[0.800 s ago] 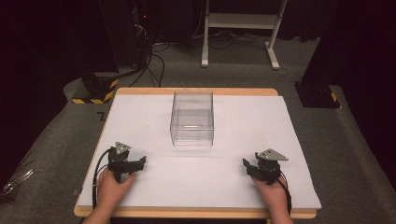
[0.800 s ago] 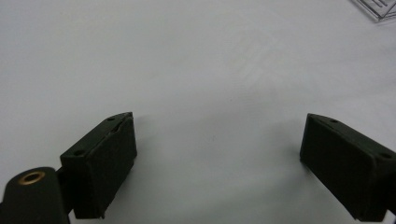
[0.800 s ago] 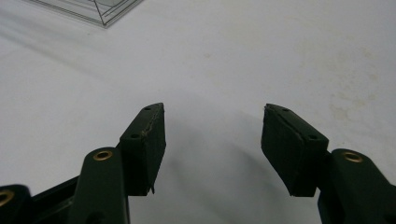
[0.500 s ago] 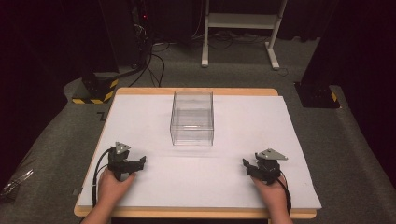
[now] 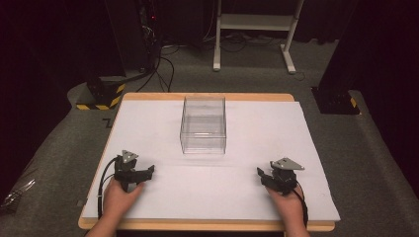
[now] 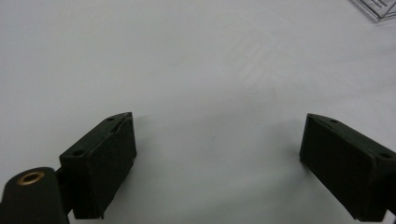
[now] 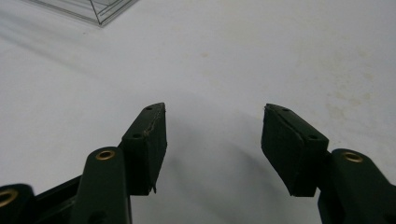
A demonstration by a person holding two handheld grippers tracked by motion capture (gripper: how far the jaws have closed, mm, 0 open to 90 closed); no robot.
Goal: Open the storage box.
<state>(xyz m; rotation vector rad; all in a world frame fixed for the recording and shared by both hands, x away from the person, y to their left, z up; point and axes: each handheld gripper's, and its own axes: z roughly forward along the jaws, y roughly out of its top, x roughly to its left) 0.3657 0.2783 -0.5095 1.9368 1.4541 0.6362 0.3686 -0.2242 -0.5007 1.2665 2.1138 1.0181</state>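
High view: box point(image 5: 203, 125) sits mid-desk point(image 5: 257, 187), well ahead of both claws | left claw point(image 5: 148, 171) and right claw point(image 5: 260, 174) gape, empty | we judge the reach not yet begun | next: we carry both claws forward to the box

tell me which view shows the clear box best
The high view: the whole clear box stands on the white table cover, ahead of both grippers. The left gripper view catches one corner at top right, the right gripper view one corner at top left.
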